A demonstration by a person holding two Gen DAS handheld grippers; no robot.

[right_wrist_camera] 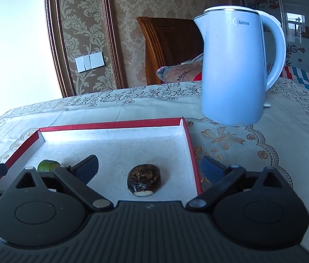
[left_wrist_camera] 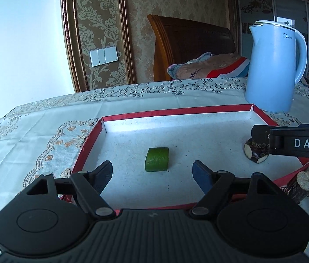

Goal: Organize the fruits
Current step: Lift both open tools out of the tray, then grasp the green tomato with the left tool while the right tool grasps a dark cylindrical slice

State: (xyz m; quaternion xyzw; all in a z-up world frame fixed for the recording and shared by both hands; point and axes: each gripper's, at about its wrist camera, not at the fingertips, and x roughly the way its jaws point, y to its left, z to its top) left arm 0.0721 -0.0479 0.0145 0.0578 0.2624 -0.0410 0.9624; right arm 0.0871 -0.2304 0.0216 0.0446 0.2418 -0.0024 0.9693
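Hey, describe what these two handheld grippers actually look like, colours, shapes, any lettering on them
Both match: a black ribbed body, two round black discs at the sides, and black linkage bars with silver pivot pins. The left gripper and right gripper each end in wedge-shaped fingers with dark blue pads. Seen side-on from the left wrist, the right gripper shows white "DAS" lettering. No cables or sleeves show.

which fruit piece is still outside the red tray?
The dark piece with the pale cut top, standing on the tablecloth by the red tray's near right corner. The green piece and the other dark piece lie inside.
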